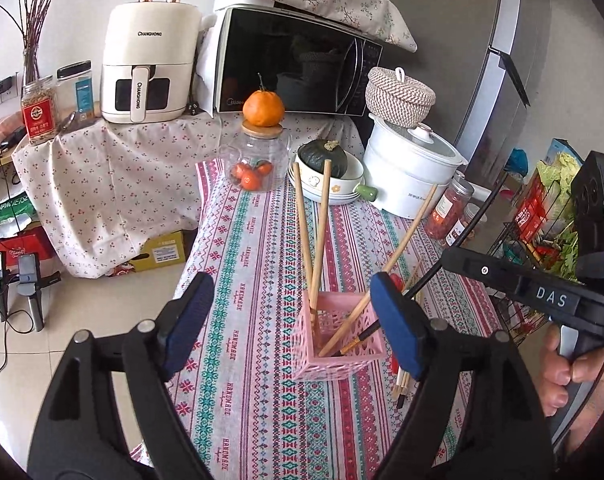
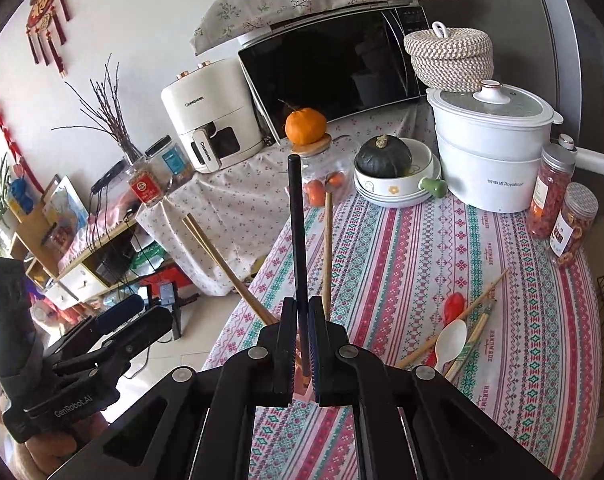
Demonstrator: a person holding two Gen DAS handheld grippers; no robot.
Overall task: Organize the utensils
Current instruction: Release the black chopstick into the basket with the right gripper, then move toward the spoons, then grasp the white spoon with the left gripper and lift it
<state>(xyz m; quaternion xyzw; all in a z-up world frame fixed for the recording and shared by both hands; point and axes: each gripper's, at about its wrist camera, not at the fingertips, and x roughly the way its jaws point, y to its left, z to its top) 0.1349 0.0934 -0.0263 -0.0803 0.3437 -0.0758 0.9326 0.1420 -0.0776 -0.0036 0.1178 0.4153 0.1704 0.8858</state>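
It was a home kitchen: a microwave [image 1: 298, 64], air fryer [image 1: 148, 66], white pot [image 2: 490, 148] and fridge [image 1: 498, 52] crowded the cloth-covered counter [image 1: 262, 360].

White wall [image 2: 142, 20] behind, red tassel ornament [image 2: 46, 12] hanging on it. Pale tiled floor [image 1: 18, 364] with cables. Grey fridge [image 1: 454, 40] at right. Counter [image 1: 262, 380] under striped patterned cloth; lower side table [image 1: 114, 184] draped in floral cloth. Wooden shelf unit [image 2: 42, 232] far left, contents unclear. Daylight, soft.
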